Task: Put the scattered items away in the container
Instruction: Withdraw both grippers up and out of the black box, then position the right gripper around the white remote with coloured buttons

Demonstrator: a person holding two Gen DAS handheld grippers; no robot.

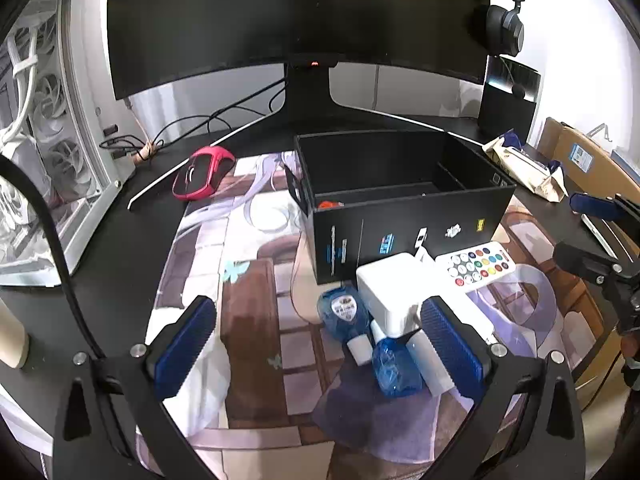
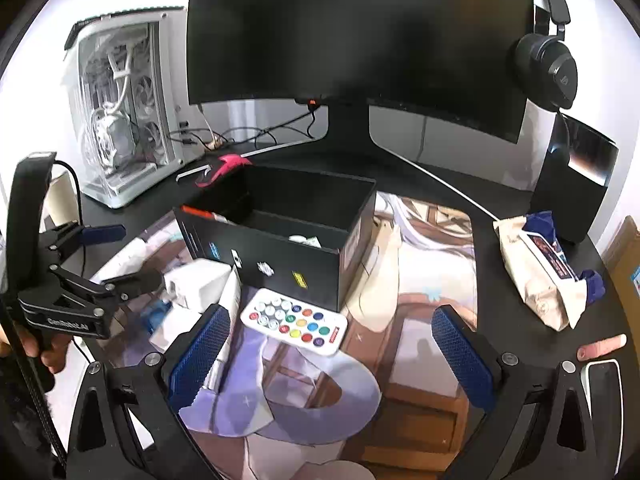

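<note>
Both grippers' blue-padded fingers (image 1: pixel 188 344) gape wide, holding nothing. The open black cardboard box (image 1: pixel 404 216) sits mid-desk; a white remote with coloured buttons (image 2: pixel 294 320), white adapter block (image 1: pixel 390 292) and blue packets (image 1: pixel 344 312) lie before it.

Home gaming desk, curved monitor (image 2: pixel 360 40), white glass-sided PC tower (image 2: pixel 124 120), headphones (image 2: pixel 548 72), illustrated desk mat (image 1: pixel 248 280)

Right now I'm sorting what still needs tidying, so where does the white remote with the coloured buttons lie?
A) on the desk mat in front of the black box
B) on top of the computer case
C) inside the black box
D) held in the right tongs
A: the remote lies flat on the desk mat just in front of the black box, and the right tongs are open and empty.
</note>
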